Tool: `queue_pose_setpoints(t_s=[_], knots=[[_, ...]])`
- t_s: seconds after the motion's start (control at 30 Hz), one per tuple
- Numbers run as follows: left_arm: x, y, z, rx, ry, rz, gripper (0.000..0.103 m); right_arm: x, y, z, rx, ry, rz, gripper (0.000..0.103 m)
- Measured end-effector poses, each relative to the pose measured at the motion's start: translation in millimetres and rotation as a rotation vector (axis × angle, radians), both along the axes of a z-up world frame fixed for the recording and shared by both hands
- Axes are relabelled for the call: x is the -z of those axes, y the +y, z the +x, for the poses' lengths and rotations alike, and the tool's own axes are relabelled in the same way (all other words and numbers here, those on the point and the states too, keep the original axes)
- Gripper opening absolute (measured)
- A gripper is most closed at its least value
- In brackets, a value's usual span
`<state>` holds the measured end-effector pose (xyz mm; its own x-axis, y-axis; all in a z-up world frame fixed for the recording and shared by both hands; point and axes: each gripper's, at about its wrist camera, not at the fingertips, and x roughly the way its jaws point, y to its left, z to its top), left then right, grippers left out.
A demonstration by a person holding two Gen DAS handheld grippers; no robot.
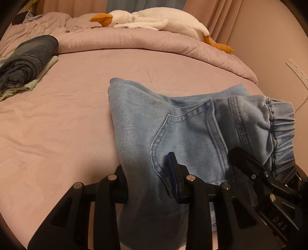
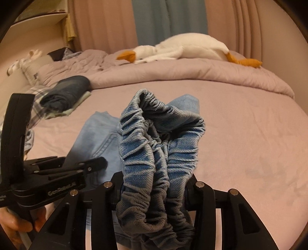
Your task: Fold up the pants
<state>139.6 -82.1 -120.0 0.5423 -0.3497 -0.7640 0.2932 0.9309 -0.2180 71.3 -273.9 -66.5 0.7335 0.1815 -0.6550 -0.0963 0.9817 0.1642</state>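
Readable txt: "DAS" in pale letters on right gripper (image 1: 256, 163) body, seen upside down, left wrist cam. "GenRobot.AI" on left gripper (image 2: 104, 161) body, right wrist cam; last chars blurry.

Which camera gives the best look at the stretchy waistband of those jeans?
The right wrist view: the gathered elastic waistband fills its centre, bunched up close. The left wrist view shows only a short stretch of it at the right edge.

You have open bed (image 1: 57, 125) to the left of the jeans (image 1: 146, 123); folded dark clothes (image 1: 25, 63) block the far-left corner, and the rolled duvet (image 1: 134, 42) (plush goose (image 1: 154, 17) on top) walls off the back.
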Motion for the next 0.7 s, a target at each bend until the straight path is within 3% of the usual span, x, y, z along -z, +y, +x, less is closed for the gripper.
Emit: queue_pose_setpoints(t_s=[0.7], knots=[[-39.4,46.2,-93.8,-0.077,-0.098,-0.018,0.03,-35.9,45.1,-60.2,-0.156,-0.112,-0.03,0.044]])
